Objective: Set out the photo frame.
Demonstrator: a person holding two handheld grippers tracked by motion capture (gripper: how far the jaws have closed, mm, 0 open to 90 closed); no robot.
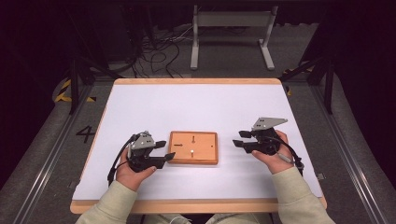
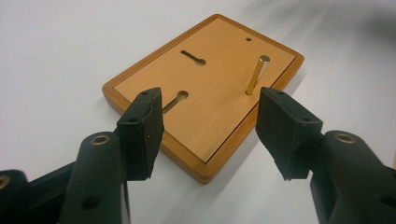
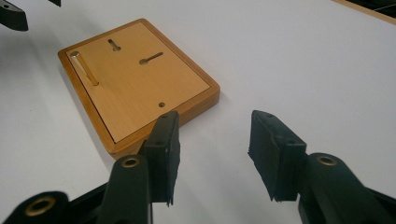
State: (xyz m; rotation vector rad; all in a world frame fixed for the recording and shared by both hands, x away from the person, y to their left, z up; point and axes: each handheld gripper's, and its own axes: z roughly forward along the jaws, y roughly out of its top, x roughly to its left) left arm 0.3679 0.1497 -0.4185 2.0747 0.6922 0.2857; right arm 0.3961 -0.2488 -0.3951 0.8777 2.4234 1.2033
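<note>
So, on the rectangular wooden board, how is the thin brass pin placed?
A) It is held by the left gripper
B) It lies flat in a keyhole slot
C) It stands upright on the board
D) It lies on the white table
C: the thin brass pin rises upright from the rectangular wooden board, ahead of the open left gripper, touched by neither jaw.

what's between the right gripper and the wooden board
Nothing: in the high view only bare white table separates the right gripper from the wooden board. The right gripper view shows the same, its jaws open.
</note>
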